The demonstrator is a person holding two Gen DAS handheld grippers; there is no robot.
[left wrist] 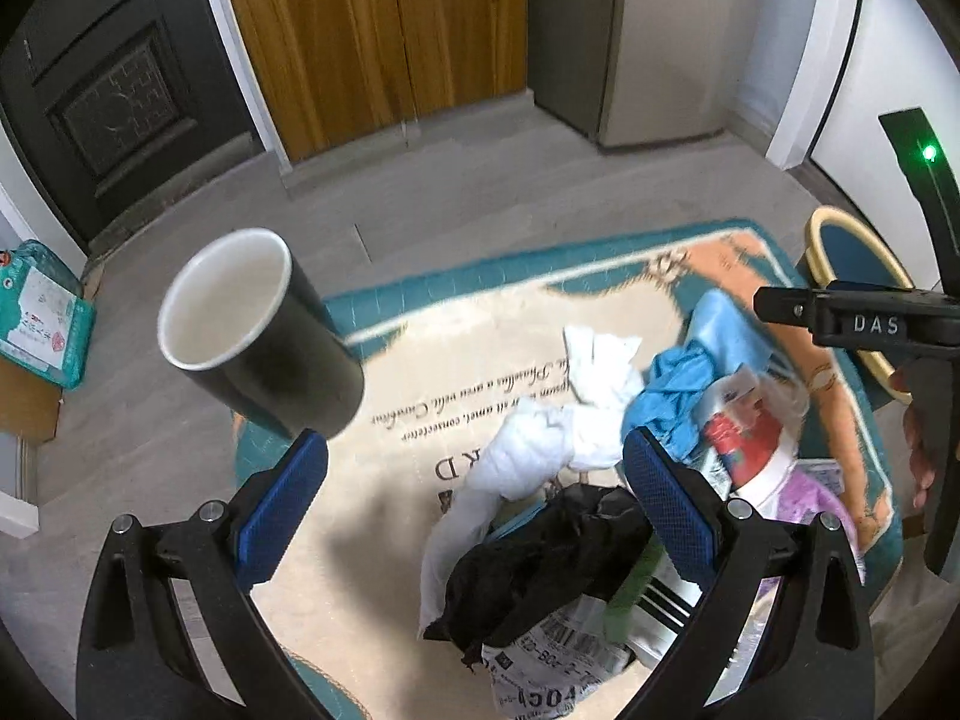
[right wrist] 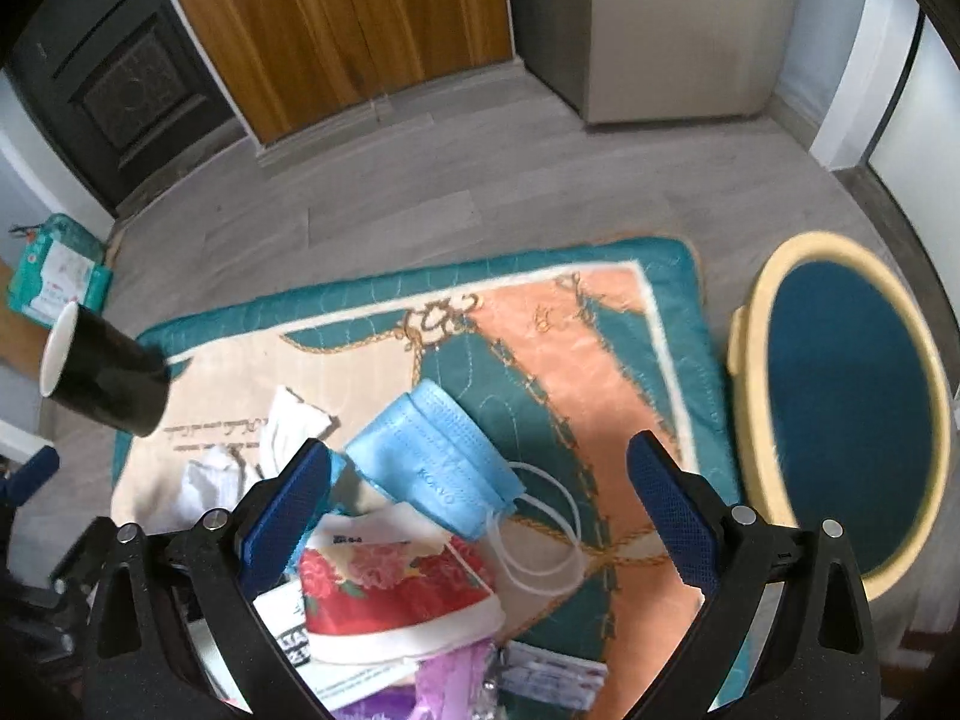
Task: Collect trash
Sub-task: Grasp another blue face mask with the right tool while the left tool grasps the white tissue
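A black paper cup (left wrist: pixel 258 330) with a white inside hangs tilted in the air above the rug's left edge, beyond my left gripper (left wrist: pixel 474 498), whose jaws are wide open and touch nothing. The cup also shows at the left of the right wrist view (right wrist: pixel 102 375). Trash lies heaped on the rug: white tissue (left wrist: pixel 576 402), a black bag (left wrist: pixel 540 558), a blue face mask (right wrist: pixel 432 456), and a red floral wrapper (right wrist: pixel 396 594). My right gripper (right wrist: pixel 480 510) is open and empty above the mask and wrapper.
A teal, cream and orange rug (right wrist: pixel 588 354) covers the grey floor. A yellow-rimmed bin with a blue liner (right wrist: pixel 852 414) stands right of the rug. A teal package (left wrist: pixel 36 312) lies on the floor at the left. Wooden doors (left wrist: pixel 372 30) stand behind.
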